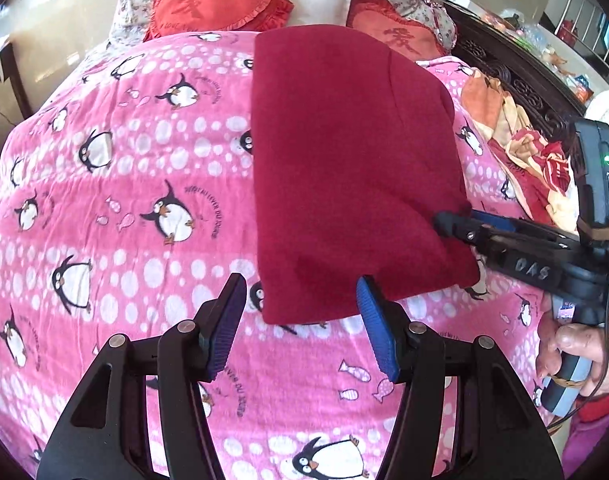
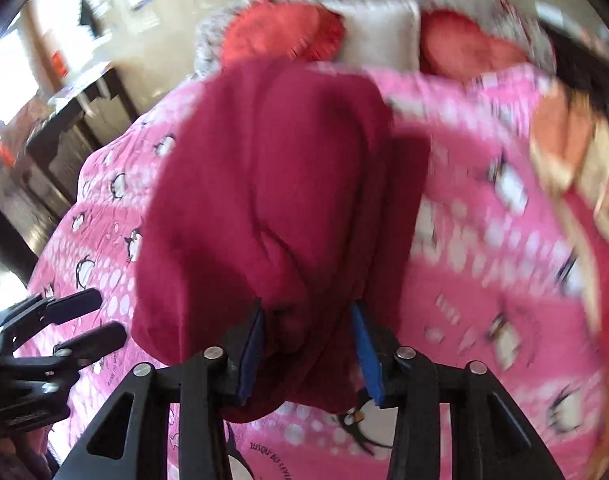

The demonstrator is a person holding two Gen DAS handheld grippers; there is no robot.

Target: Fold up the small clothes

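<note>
Lying on: the dark red garment is spread flat, folded into a long strip, on the pink penguin blanket.
Garment edge: its near right side is bunched and lifted off the blanket, seen from the right wrist camera.
Right gripper: clamped on that bunched red cloth, with fabric filling the gap between its blue pads.
Left gripper: jaws spread wide, nothing between them, hovering just beside the garment's near edge; one blue pad overlaps that hem in view.
Beyond the garment: two red heart cushions and a white pillow at its far end.
Right of the garment: a heap of orange and red clothes near the blanket's edge.
</note>
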